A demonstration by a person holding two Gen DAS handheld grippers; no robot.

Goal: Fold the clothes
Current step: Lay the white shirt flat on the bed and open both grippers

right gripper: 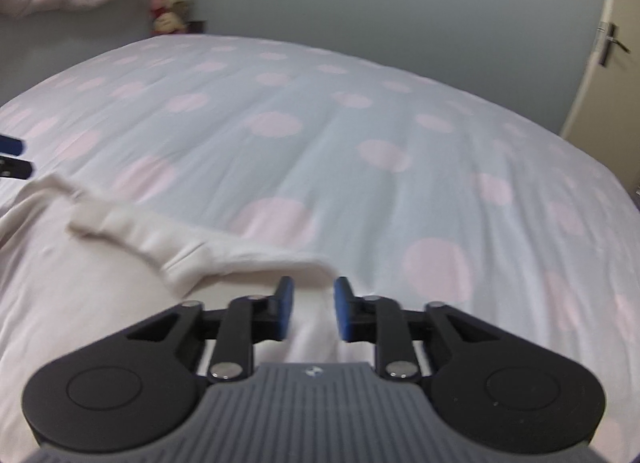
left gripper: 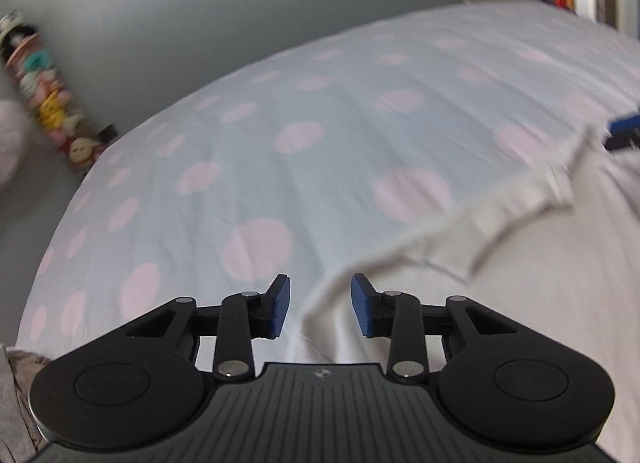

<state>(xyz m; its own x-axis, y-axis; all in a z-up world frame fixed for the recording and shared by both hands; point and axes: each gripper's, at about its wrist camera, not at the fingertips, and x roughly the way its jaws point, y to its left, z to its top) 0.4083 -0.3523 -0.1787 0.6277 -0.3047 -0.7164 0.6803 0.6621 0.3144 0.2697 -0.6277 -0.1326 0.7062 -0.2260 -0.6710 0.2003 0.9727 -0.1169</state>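
Note:
A white garment (left gripper: 520,283) lies flat on a pale blue bed cover with pink dots (left gripper: 320,123), its ribbed hem running diagonally. My left gripper (left gripper: 320,307) hovers over the garment's near-left corner; its blue pads stand apart with the cloth edge below the gap, not pinched. In the right wrist view the same garment (right gripper: 80,295) fills the lower left. My right gripper (right gripper: 314,309) sits over its right corner, jaws a narrow gap apart, cloth under them and not clamped. Each gripper shows at the edge of the other's view: the right gripper (left gripper: 624,129), the left gripper (right gripper: 12,157).
The dotted bed cover (right gripper: 360,135) stretches wide beyond the garment. A column of soft toys (left gripper: 44,95) stands against the grey wall at the bed's far side. A cream door with a handle (right gripper: 612,43) is at right. Grey cloth (left gripper: 12,403) lies at lower left.

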